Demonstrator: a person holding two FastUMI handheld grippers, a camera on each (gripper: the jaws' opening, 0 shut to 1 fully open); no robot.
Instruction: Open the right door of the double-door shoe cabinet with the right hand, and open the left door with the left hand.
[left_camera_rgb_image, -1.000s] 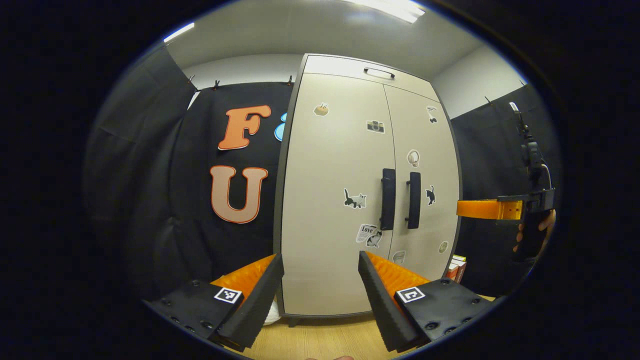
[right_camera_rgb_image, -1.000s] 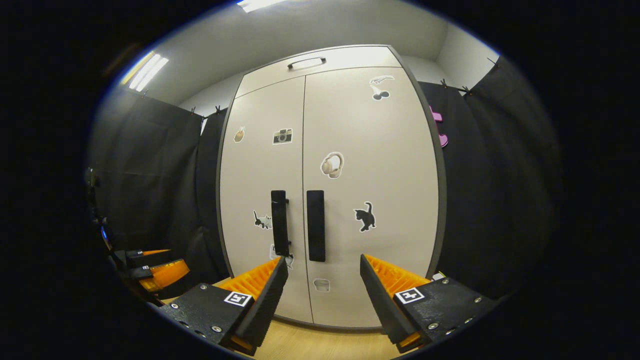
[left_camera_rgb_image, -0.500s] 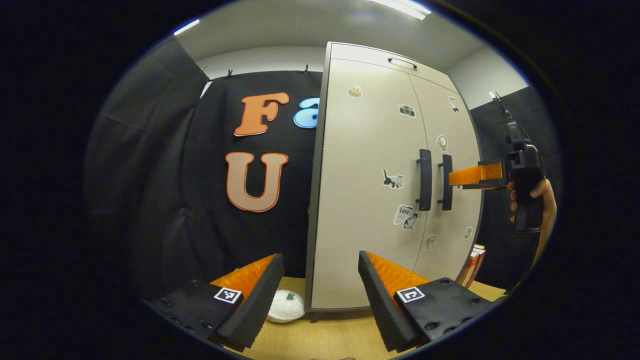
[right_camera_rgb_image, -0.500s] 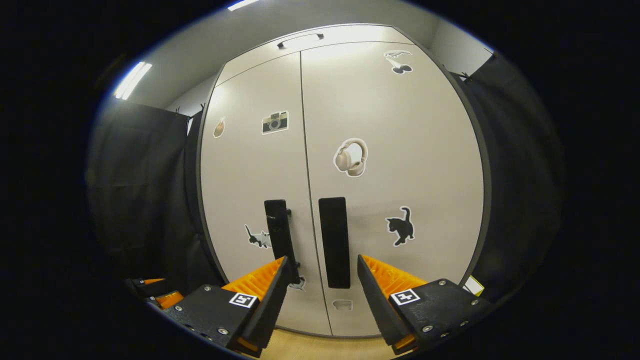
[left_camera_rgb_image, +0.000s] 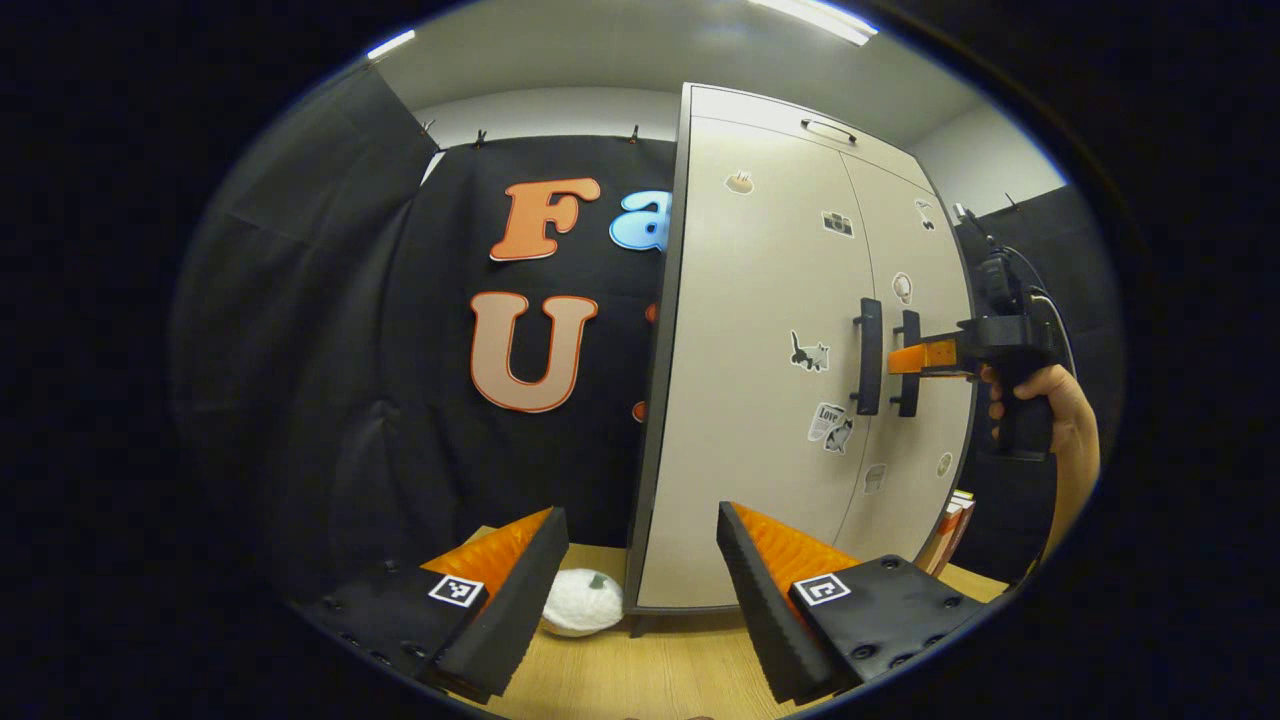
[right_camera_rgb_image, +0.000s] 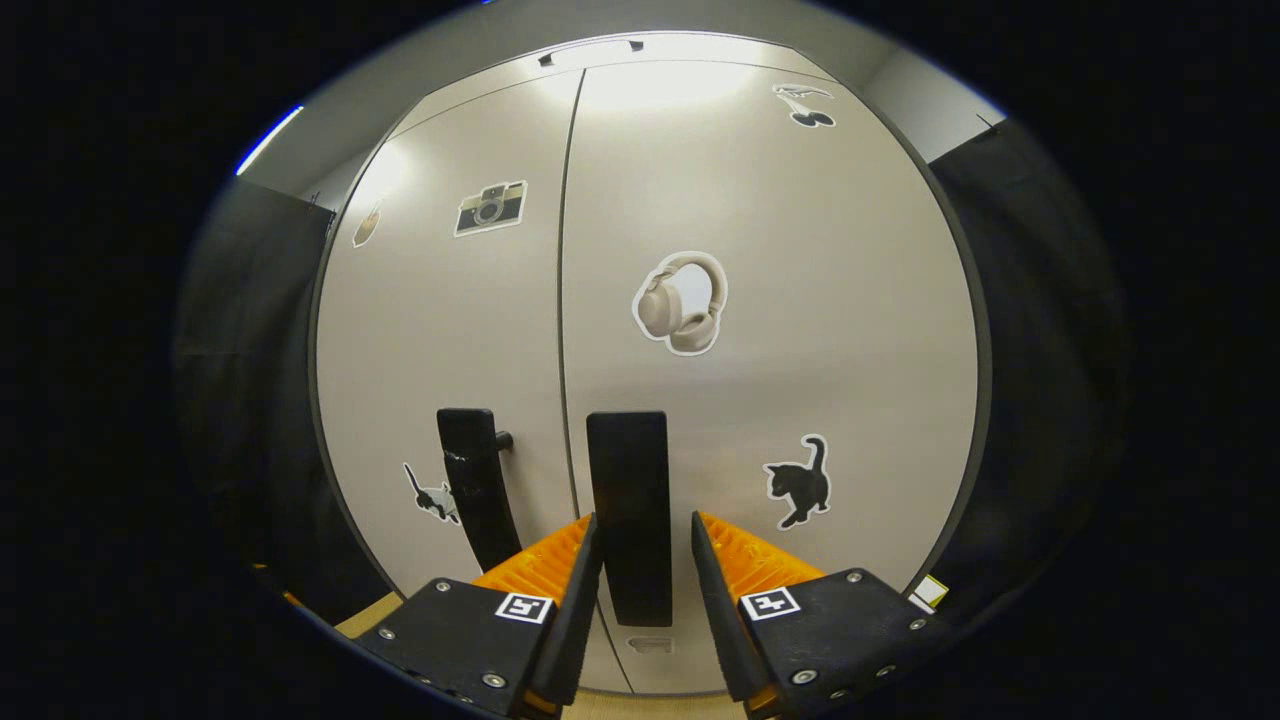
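Observation:
The beige shoe cabinet (left_camera_rgb_image: 760, 470) stands with both doors flat and closed. In the right gripper view the right door's black handle (right_camera_rgb_image: 630, 500) runs down between the fingers of my right gripper (right_camera_rgb_image: 645, 562). The fingers have narrowed around it; the left one is at its edge, and a slim gap shows on the right. The left door's handle (right_camera_rgb_image: 473, 495) is just beside it. In the left gripper view my left gripper (left_camera_rgb_image: 640, 590) is open and holds nothing, low and well short of the left handle (left_camera_rgb_image: 868, 355). There the right gripper (left_camera_rgb_image: 895, 361), held by a hand (left_camera_rgb_image: 1060, 410), reaches the right handle (left_camera_rgb_image: 908, 362).
A white pumpkin-shaped object (left_camera_rgb_image: 578, 603) lies on the wooden floor (left_camera_rgb_image: 640, 670) at the cabinet's left foot. Books (left_camera_rgb_image: 950, 520) lean at the cabinet's right side. Black cloth walls close in on both sides. A small pull (left_camera_rgb_image: 828, 130) sits on the top panel.
My right gripper moved up to the right handle, and its fingers narrowed around it. The left gripper's view swung left, so the cabinet now sits further right in it.

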